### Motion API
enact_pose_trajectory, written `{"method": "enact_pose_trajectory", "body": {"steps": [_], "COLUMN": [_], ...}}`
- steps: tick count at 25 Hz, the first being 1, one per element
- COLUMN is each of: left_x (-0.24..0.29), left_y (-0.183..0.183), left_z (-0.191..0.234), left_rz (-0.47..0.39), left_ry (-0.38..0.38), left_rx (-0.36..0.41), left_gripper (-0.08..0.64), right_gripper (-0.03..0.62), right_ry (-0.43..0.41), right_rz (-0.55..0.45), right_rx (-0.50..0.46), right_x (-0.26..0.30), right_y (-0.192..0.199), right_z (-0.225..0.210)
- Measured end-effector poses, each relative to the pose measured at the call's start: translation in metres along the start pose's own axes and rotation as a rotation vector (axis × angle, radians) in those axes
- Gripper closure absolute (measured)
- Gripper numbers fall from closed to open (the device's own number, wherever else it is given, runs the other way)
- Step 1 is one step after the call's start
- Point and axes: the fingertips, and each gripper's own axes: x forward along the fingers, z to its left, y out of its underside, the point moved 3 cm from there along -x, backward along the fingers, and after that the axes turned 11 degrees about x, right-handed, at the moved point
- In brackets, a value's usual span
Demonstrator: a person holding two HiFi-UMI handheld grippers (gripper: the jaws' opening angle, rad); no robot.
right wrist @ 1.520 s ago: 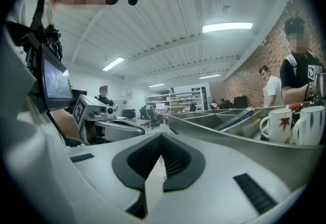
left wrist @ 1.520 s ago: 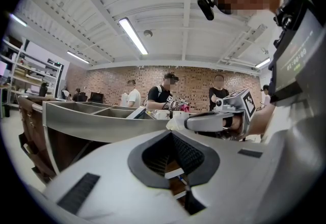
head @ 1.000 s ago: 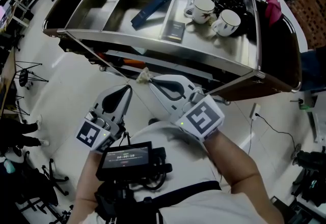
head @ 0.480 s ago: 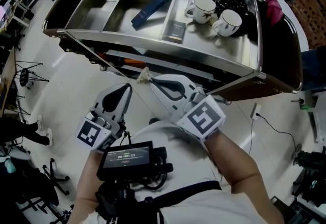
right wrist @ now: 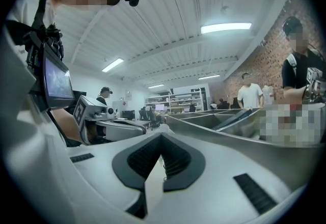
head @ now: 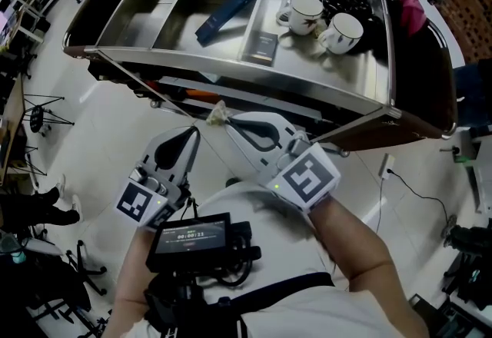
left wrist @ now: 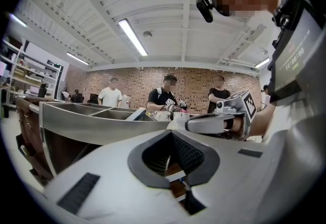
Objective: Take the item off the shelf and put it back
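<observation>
Two tools are held before the shelf (head: 231, 67): the left hand-held gripper (head: 192, 132) is closed empty, the right hand-held gripper (head: 226, 120) is pinched on a pale scrap (head: 217, 113). A blue box (head: 229, 10) is seen lying in the top tray.

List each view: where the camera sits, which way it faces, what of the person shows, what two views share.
Head view: on the person's head, facing steeply down at the steel shelf; shows both forearms, left gripper, right gripper.
Left gripper view: on that gripper, level over its shut jaws; shows the right forearm.
Right gripper view: on that gripper, level over jaws shut on a pale scrap; shows the left forearm.
Shared: each gripper view catches the other gripper and the shelf.
</observation>
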Motion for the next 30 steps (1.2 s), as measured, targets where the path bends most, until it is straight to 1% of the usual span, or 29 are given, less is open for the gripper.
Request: {"method": "enact_pose_trajectory", "body": {"steps": [9, 12, 14, 17, 19, 21, 24, 26, 28, 30], "left_x": [0.002, 0.005, 0.005, -0.010, -0.012, -0.006, -0.003, -0.004, -0.001, 0.001], "left_y": [0.013, 0.019, 0.028, 0.046, 0.050, 0.049, 0.053, 0.061, 0.065, 0.068], "left_z": [0.001, 0.004, 0.001, -0.008, -0.007, -0.002, 0.003, 0.006, 0.012, 0.012], "left_rz": [0.017, -0.005, -0.015, 0.046, 0.076, 0.080, 0.080, 0.096, 0.094, 0.085], "left_ry": [-0.005, -0.015, -0.025, -0.029, -0.034, -0.045, -0.061, -0.073, -0.078, -0.082], "left_rx": [-0.037, -0.046, -0.068, -0.115, -0.130, -0.132, -0.141, -0.154, -0.143, -0.141], "left_gripper": [0.552, 0.552, 0.552, 0.552, 0.552, 0.552, 0.552, 0.552, 0.552, 0.552], "right_gripper": [0.589, 0.589, 0.589, 0.589, 0.589, 0.589, 0.589, 0.589, 0.589, 0.589], "right_ry": [0.015, 0.016, 0.011, 0.017, 0.017, 0.020, 0.042, 0.049, 0.048, 0.049], "right_rz": [0.034, 0.050, 0.069, 0.109, 0.116, 0.120, 0.142, 0.134, 0.132, 0.159], "right_rx": [0.023, -0.003, -0.021, 0.050, 0.052, 0.033, 0.069, 0.066, 0.050, 0.051], "right_x": [0.002, 0.006, 0.007, 0.008, 0.010, 0.013, 0.017, 0.022, 0.029, 0.031], "right_y": [0.013, 0.020, 0.033, 0.059, 0.065, 0.063, 0.067, 0.075, 0.079, 0.085], "right_z": [-0.009, -0.017, -0.020, -0.012, -0.017, -0.030, -0.041, -0.049, -0.057, -0.060]}}
